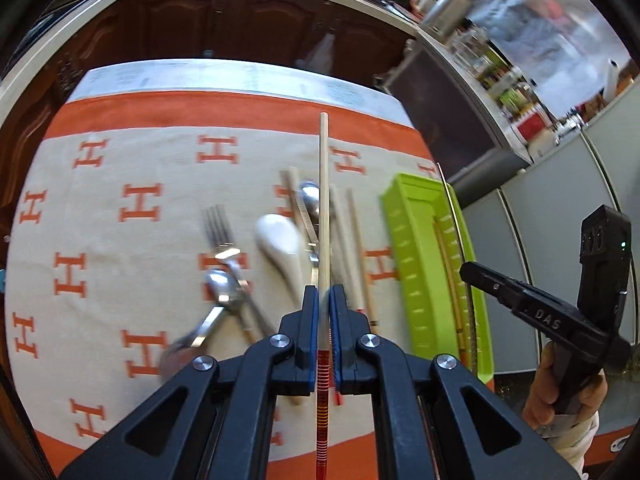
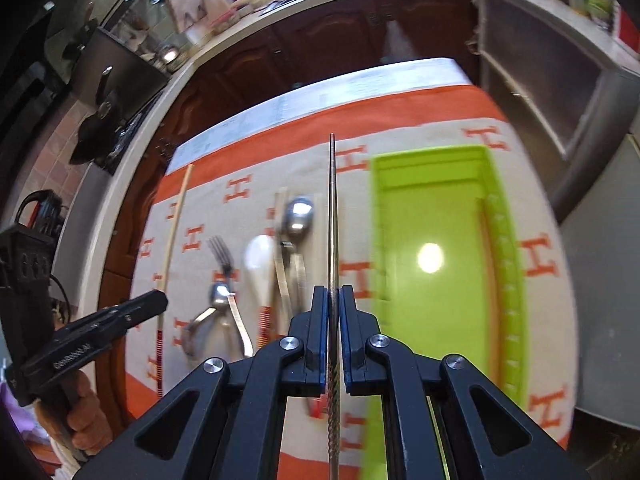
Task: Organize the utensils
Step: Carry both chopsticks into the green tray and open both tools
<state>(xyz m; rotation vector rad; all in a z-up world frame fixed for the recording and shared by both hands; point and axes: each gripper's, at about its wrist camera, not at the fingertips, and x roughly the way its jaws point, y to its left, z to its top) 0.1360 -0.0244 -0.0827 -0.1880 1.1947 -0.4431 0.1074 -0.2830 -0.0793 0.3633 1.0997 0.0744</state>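
My left gripper (image 1: 324, 296) is shut on a wooden chopstick (image 1: 324, 184) with a red-striped end, held above the cloth. My right gripper (image 2: 333, 296) is shut on a thin metal chopstick (image 2: 333, 200), just left of the green tray (image 2: 508, 280). Each gripper shows in the other's view: the right gripper (image 1: 466, 270) over the green tray (image 1: 404, 216), the left gripper (image 2: 160, 300) at the left with its wooden chopstick (image 2: 176, 220). On the cloth lie a fork (image 1: 218, 228), a white ceramic spoon (image 1: 280, 240), metal spoons (image 1: 310, 196) and more wooden chopsticks (image 1: 356, 252).
A beige cloth (image 1: 120, 152) with orange H marks covers the table. One chopstick (image 1: 450, 276) lies along the tray's right wall. Dark wooden cabinets (image 1: 260, 20) stand beyond the far edge. Grey cabinet fronts (image 1: 560, 220) are to the right. A hand (image 1: 560, 396) grips the right tool.
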